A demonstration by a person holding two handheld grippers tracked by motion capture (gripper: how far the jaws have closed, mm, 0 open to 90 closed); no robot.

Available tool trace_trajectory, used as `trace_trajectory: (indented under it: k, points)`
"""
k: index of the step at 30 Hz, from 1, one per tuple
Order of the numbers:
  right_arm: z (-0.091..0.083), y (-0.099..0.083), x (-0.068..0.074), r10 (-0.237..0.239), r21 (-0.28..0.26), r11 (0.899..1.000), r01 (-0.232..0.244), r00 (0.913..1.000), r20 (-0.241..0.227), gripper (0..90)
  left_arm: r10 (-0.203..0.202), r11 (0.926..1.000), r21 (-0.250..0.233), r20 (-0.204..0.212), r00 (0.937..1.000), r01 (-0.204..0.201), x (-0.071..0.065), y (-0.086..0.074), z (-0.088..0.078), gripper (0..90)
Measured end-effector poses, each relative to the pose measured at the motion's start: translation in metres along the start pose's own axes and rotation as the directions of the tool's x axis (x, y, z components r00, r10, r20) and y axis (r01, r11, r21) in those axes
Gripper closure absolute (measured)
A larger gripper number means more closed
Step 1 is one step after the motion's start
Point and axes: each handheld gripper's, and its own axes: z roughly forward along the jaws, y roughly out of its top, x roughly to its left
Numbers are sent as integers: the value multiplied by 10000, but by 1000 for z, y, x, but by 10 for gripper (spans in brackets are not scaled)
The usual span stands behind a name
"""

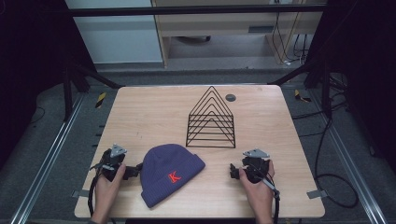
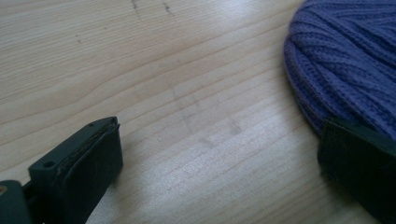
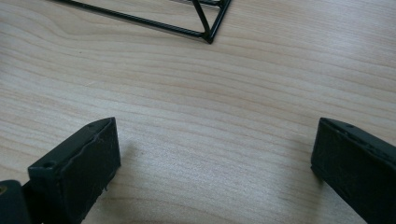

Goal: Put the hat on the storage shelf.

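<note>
Left gripper (image 1: 135, 171) and right gripper (image 1: 232, 171) are resting on the table (image 1: 154, 112), jaws apart, gripping nothing. Purple beanie (image 1: 172, 173) is lying between them, wire rack (image 1: 211, 120) beyond. Judgement: approach stage; next, closing on the beanie's edges.

On the desk (image 1: 140, 112) there is 1 purple knit beanie (image 1: 170, 172) at lower centre, bearing 1 red letter K (image 1: 173, 177). There is 1 black wire rack (image 1: 211, 119) at centre, made of 5 triangular frames. There are 2 tongs: 1 at lower left (image 1: 135, 171), 1 at lower right (image 1: 233, 171). 1 small dark disc (image 1: 230, 97) lies beside the rack's top.
</note>
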Motion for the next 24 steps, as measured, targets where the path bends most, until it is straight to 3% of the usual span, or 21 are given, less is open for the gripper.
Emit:
trace_trajectory:
  k: [5, 9, 13, 15, 17, 19, 21, 24]
  points:
    - [0, 0, 1, -149, 10, 9999, 149, 9998, -155, 15, -76, 10000, 37, -87, 9999, 77, -1, 0, 0, 0]
    - [0, 0, 2, -302, 17, 9995, 303, 9989, -353, 15, 177, 9998, 72, 206, 9996, -178, 3, 0, -2, 3]
    - [0, 0, 2, -481, 7, 9988, 483, 9972, -574, 15, 381, 9992, 106, 222, 9990, -384, 5, 4, -12, 60]
    - [0, 1, 1, -623, -2, 9980, 624, 9951, -771, 20, 525, 9986, -11, 10, 9986, -525, 7, 12, -28, 59]
    - [0, 1, -1, -872, -23, 9962, 873, 9917, -949, 55, 438, 9990, 85, 213, 9988, -440, 8, 16, -37, 70]
    - [-3, 5, -2, -1096, 13, 9939, 1105, 9868, -1192, 171, 367, 9991, 196, 476, 9982, -377, 8, 21, -44, 96]
    - [-10, 11, 0, -1460, -173, 9893, 1450, 9825, -1160, 153, 326, 9990, 288, 723, 9968, -347, 8, 25, -49, 103]
    - [-23, 26, 8, -1875, -501, 9821, 1818, 9691, -1605, 202, 369, 9968, 669, 993, 9944, -437, 2, 33, -52, 110]
